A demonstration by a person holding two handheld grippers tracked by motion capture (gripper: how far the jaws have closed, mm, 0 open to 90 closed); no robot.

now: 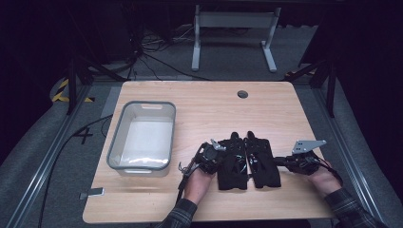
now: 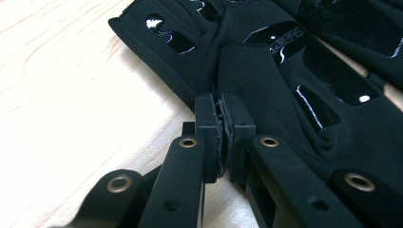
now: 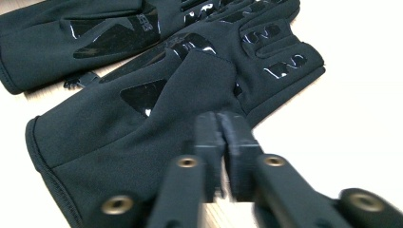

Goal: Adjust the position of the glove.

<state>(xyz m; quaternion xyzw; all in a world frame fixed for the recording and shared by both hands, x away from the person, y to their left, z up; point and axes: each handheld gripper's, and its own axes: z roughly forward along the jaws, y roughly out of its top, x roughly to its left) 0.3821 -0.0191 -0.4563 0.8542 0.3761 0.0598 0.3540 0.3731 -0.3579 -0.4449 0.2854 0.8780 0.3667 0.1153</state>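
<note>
Two gloves (image 1: 247,161) side by side | left claw (image 1: 219,153) and right claw (image 1: 279,161) flank them

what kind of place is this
Probably a lab or recording workspace, not a home: a light wooden table fenced by metal rails, loose cables on grey carpet behind it, and hazard tape at the left.

The left glove (image 2: 266,71) bears glossy black lettering on its palm, seen in the left gripper view, too slanted to spell out. The right glove (image 3: 142,118) lies beside it; the same print on the far glove there is too blurred to read
</note>
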